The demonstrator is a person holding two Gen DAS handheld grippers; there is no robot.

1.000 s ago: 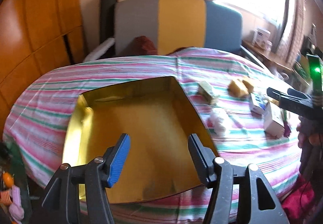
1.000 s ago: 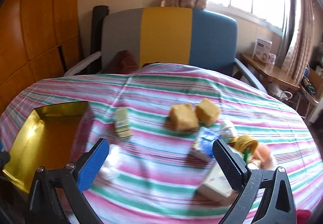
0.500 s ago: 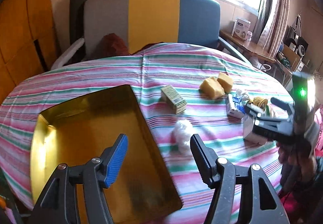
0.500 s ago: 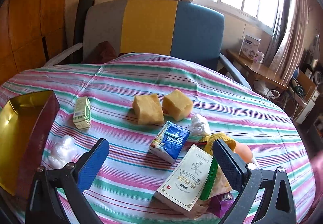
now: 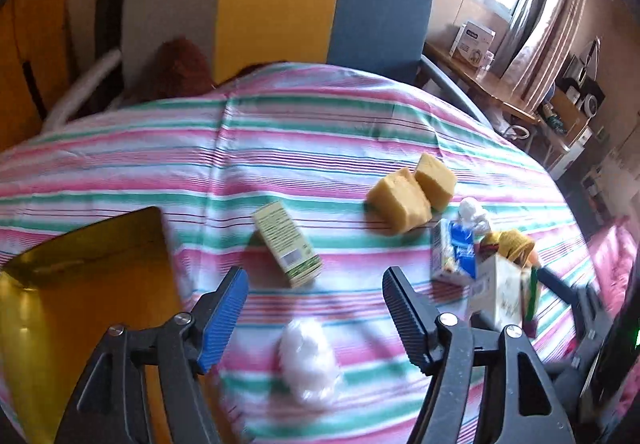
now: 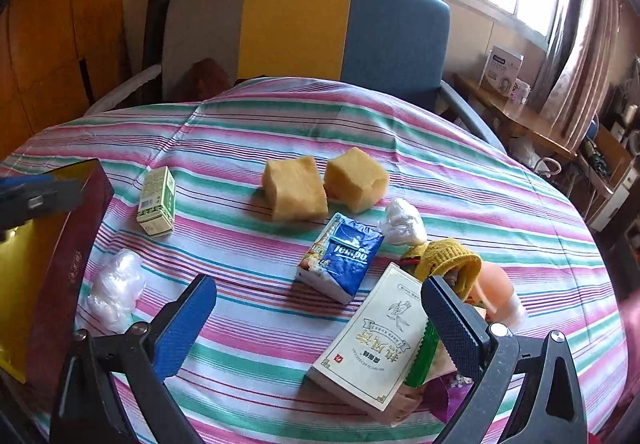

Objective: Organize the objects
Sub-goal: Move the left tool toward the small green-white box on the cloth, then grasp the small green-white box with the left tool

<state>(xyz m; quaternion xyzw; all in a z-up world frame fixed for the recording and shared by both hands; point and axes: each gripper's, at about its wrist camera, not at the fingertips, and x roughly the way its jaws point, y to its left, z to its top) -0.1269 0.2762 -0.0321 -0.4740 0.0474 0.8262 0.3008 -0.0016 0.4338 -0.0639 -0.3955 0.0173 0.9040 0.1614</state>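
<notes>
The things to be sorted lie scattered over a striped tablecloth (image 6: 256, 132). Near its middle sit two yellow sponge blocks (image 6: 294, 194) (image 6: 355, 180), side by side and just touching. In front of them a blue Tempo tissue pack (image 6: 340, 258) lies tilted, with a crumpled clear plastic wad (image 6: 402, 224) just beside its right end. A small green carton (image 6: 157, 201) lies well to the left of the sponges, and a second plastic wad (image 6: 116, 286) rests nearer the camera, close to the dark red outer wall of a gold-lined box (image 6: 60, 276) at the table's left edge. On the right, a cream box with Chinese lettering (image 6: 376, 336) leans on a heap that includes a yellow knitted item (image 6: 450, 258), a peach-coloured object (image 6: 496, 286) and a green strip (image 6: 424, 354); what lies under them cannot be made out.

The right gripper (image 6: 316, 328) hovers over the near side of the cloth with its fingers wide apart and nothing between them; its right finger (image 6: 456, 328) overlaps the cream box in the view.

From the left wrist camera, the left gripper (image 5: 316, 314) is likewise spread wide and empty, above the plastic wad (image 5: 308, 360), with the green carton (image 5: 287, 244) ahead and the gold interior of the box (image 5: 80, 284) to its left. A striped chair (image 5: 276, 4) stands behind the table.
</notes>
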